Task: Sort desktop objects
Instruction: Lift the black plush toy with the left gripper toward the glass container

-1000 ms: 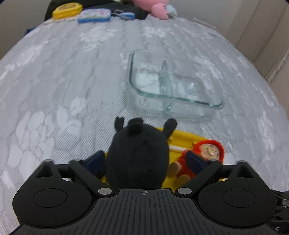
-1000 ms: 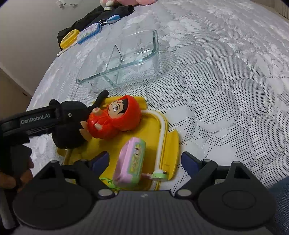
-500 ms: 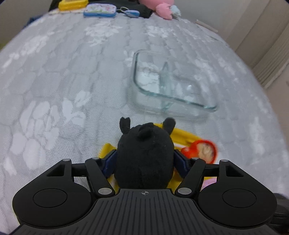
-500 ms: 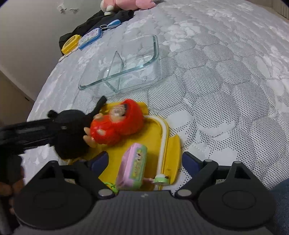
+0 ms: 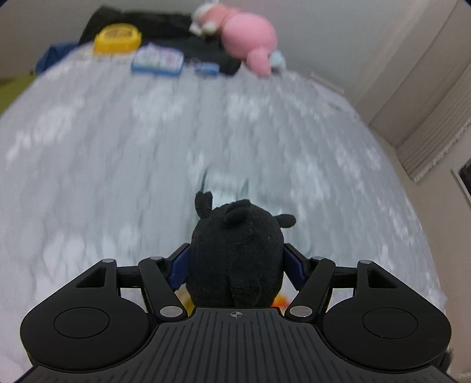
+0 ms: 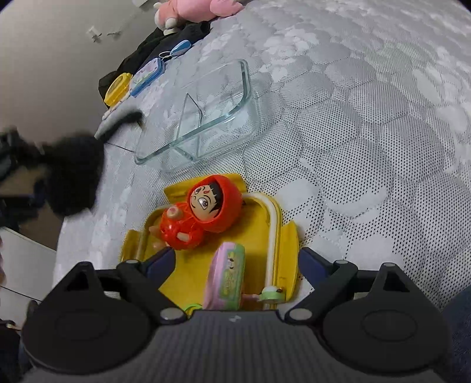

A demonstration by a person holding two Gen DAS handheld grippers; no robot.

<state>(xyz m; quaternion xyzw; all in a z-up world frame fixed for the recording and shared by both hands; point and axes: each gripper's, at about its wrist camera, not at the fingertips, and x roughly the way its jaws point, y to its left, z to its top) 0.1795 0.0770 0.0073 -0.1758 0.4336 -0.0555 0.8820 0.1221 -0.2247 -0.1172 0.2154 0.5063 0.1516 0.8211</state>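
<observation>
- At the lower centre of the left wrist view, the left gripper (image 5: pixel 235 262) was seen clenched on the black plush toy (image 5: pixel 235 256), both blue pads pressed against its sides; the background was blurred by motion.
- At the left edge of the right wrist view, the same black plush toy (image 6: pixel 73 173) was shown blurred and raised clear of the grey patterned bedspread (image 6: pixel 368 132).
- At the bottom of the right wrist view, the right gripper (image 6: pixel 237 262) was held with its fingers released and spread wide, nothing grasped, above the yellow tray (image 6: pixel 291 250).
- On the yellow tray, the red-hooded doll (image 6: pixel 203 215) was laid toward the upper left, and the pink and green case (image 6: pixel 226 274) was placed below it, between the open fingers.
- Above the tray, at centre frame, the divided glass container (image 6: pixel 206 117) was seen empty.
- At the upper left, a pink plush (image 6: pixel 194 8) and small cases were left on dark cloth.
</observation>
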